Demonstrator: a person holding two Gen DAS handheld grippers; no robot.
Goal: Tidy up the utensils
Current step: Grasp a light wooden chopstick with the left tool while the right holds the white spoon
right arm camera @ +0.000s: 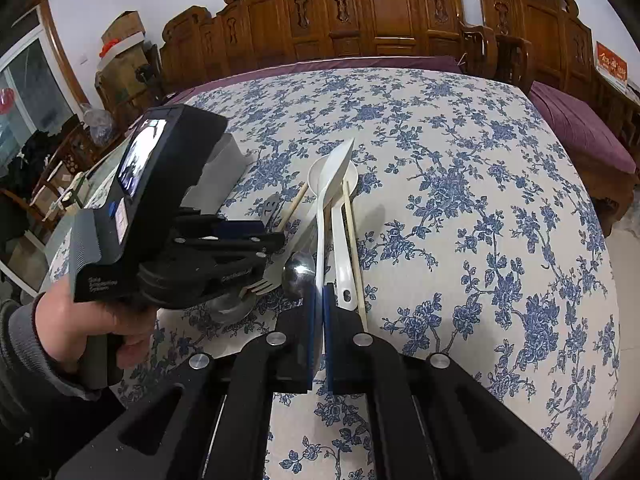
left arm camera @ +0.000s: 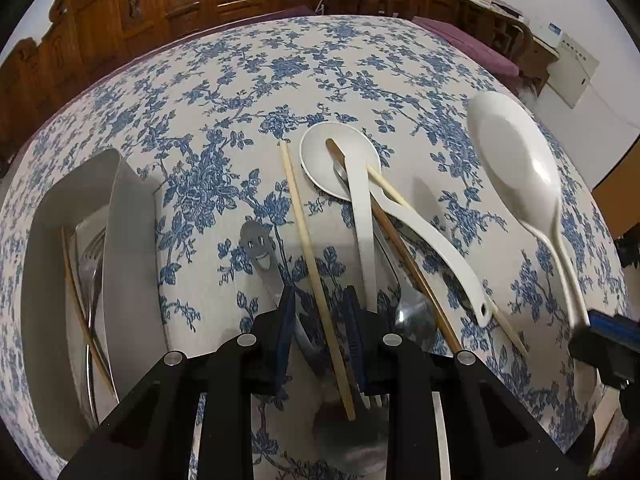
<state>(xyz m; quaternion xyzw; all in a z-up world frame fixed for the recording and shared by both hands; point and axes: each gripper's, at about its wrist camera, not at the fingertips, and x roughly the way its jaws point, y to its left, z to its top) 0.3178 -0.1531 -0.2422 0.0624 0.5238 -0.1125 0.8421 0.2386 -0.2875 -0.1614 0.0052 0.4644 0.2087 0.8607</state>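
My left gripper (left arm camera: 320, 312) is open, its fingers on either side of a pale bamboo chopstick (left arm camera: 308, 248) that lies on the floral tablecloth (left arm camera: 224, 92). Beside it lie a smiley steel spoon (left arm camera: 260, 252), a white ladle (left arm camera: 352, 184), a steel spoon (left arm camera: 416, 316), a brown chopstick (left arm camera: 404, 252) and another white spoon (left arm camera: 436, 236). My right gripper (right arm camera: 320, 312) is shut on the handle of a large white rice spoon (right arm camera: 332, 184) and holds it above the pile; that spoon shows at the right of the left wrist view (left arm camera: 520, 176).
A white utensil tray (left arm camera: 132, 240) stands at the left and holds a fork (left arm camera: 92, 264) and a chopstick (left arm camera: 80, 304). Carved wooden chairs (right arm camera: 380, 12) line the far table edge. The hand-held left gripper body (right arm camera: 160, 208) fills the left of the right wrist view.
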